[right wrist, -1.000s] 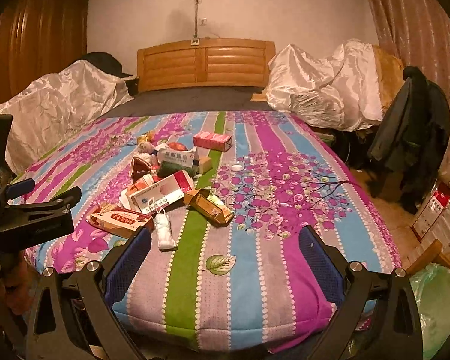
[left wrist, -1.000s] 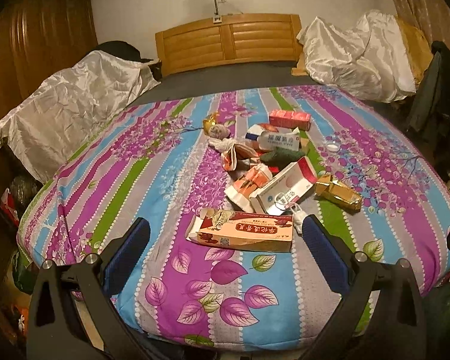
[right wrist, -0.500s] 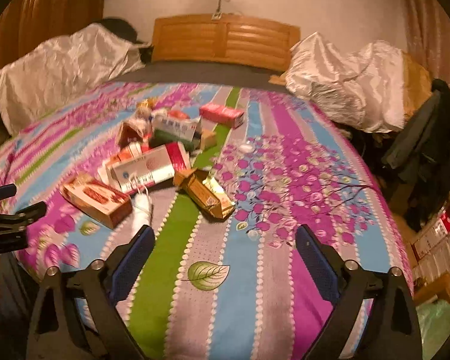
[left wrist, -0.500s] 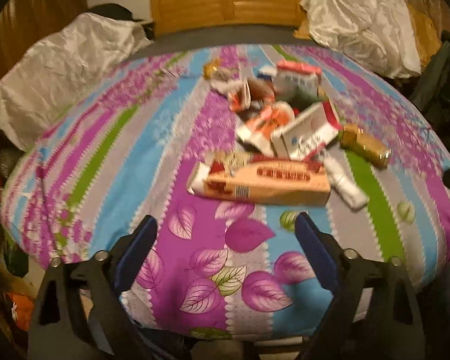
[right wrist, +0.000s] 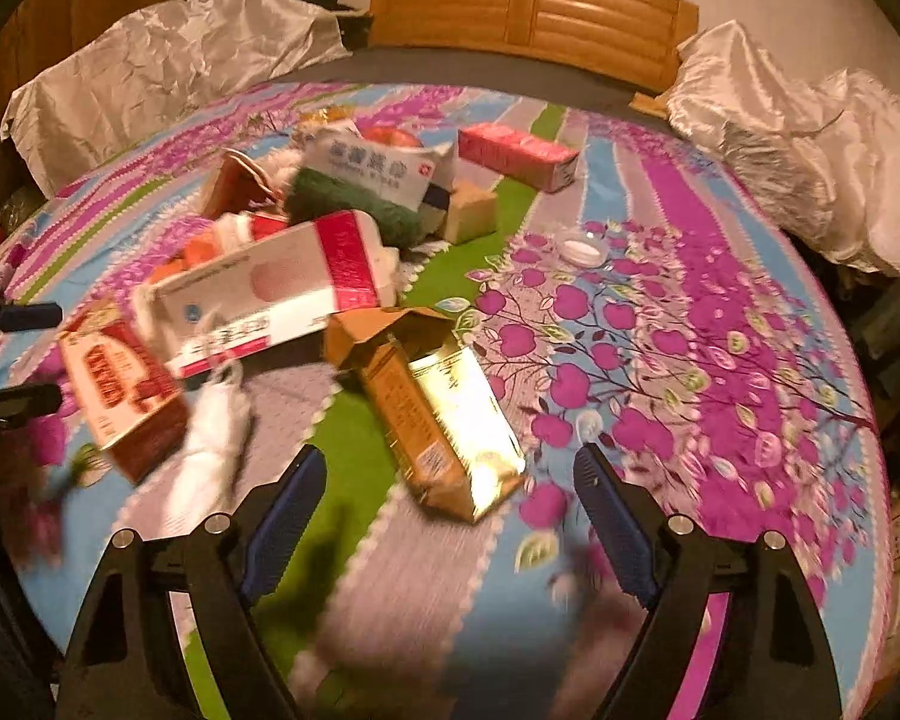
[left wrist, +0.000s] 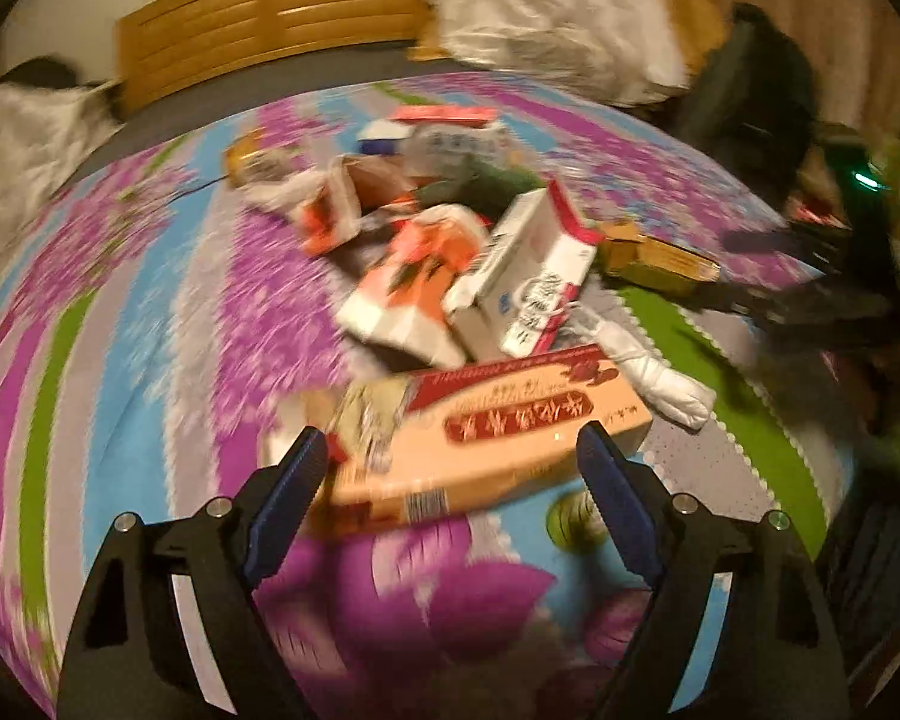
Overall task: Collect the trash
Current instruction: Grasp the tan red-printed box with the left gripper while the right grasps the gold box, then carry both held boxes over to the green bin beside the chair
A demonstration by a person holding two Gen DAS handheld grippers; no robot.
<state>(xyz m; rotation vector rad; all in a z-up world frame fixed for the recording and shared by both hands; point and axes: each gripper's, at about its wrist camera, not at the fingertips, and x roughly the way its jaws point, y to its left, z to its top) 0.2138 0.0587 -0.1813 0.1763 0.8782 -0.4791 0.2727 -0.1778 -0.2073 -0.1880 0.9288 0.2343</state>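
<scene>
The striped floral bedspread (right wrist: pixel 720 360) lies bare on my right and along the near edge. Cartons crowd its middle. My left tongs (left wrist: pixel 450 480), closing, empty, frame the long peach carton (left wrist: pixel 498 438). My right tongs (right wrist: pixel 444 480), closing, empty, frame one gold carton (right wrist: pixel 444 414).

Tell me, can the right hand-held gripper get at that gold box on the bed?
Probably yes. The gold box lies just ahead of the right hand-held gripper, nothing covering it, and the closing jaws still stand wider than the box.
</scene>
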